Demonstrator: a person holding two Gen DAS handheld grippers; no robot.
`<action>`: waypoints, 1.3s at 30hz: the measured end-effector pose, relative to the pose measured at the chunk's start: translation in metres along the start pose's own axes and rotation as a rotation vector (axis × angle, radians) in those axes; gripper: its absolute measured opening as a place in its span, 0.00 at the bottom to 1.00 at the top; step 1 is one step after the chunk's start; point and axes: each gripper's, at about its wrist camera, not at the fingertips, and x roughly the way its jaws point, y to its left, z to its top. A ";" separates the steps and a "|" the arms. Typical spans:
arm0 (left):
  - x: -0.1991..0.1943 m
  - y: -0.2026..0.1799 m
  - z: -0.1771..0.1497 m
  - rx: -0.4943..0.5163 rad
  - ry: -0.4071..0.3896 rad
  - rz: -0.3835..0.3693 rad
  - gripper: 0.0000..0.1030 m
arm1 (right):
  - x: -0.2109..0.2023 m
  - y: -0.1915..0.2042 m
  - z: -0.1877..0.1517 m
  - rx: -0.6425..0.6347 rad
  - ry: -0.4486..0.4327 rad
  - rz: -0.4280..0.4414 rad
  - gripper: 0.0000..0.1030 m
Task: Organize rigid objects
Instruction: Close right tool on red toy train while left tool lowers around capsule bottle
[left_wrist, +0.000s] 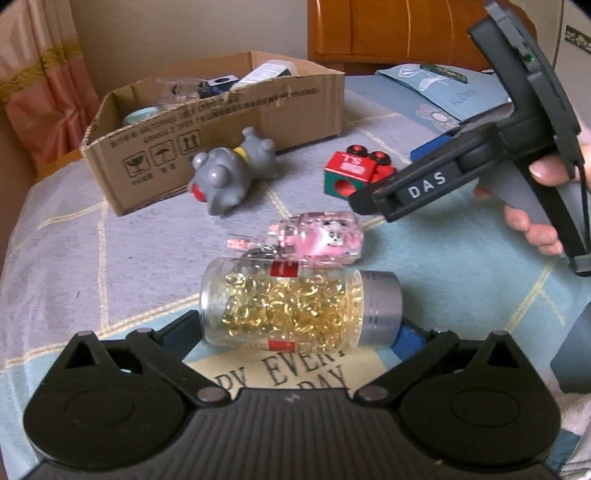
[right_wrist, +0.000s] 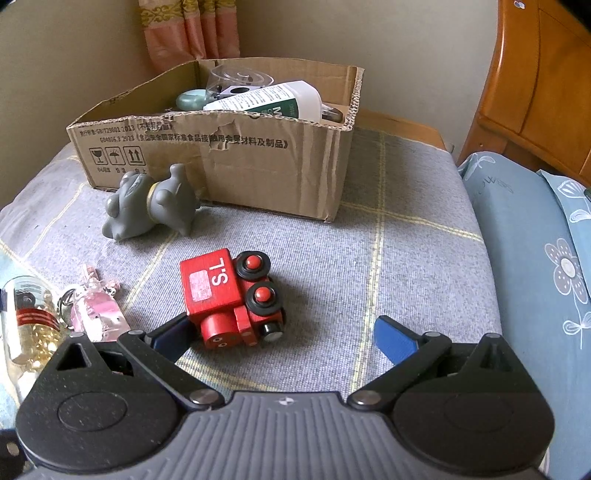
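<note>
Rigid objects partly sorted. Cardboard box (right_wrist: 258, 158), upper centre of the right wrist view, already holds several items: a white-and-green tube (right_wrist: 273, 99), a clear plastic piece, a pale green roundish item, a small dark block. Exact count cannot be told.

Four pieces left out on the checked cloth (right_wrist: 406, 258):
- capsule bottle (left_wrist: 295, 308), on its side, lower centre of the left wrist view, grey cap toward frame right
- pink keychain charm (left_wrist: 321, 238), just behind the bottle, touching or nearly so
- grey toy animal (left_wrist: 231, 173), tipped over, right beside the box's front wall
- red toy train (right_wrist: 231, 299), on its side, centre of the right wrist view

Judged roughly halfway.

Left gripper (left_wrist: 299, 332): jaws spread wide, one on either end of the bottle, pads not pressing; nothing held. Likely next pick.

Right gripper (right_wrist: 284, 336): spread open, empty, the train between its fingers, lying closer to the left finger.

In the way: the charm crowds the bottle and may get dragged along. Toy animal blocks the box's near wall. Right gripper's body hangs over the upper right of the left view, near the path to the box.
</note>
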 end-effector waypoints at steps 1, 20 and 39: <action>-0.001 0.000 0.000 0.003 -0.003 0.010 0.99 | 0.000 0.000 0.000 0.000 0.000 0.000 1.00; -0.006 0.015 0.003 -0.034 -0.047 0.042 0.99 | 0.000 -0.016 -0.004 0.002 -0.040 -0.007 1.00; -0.004 0.024 0.003 -0.054 -0.054 0.047 0.99 | -0.004 -0.002 0.008 -0.126 -0.088 0.099 0.55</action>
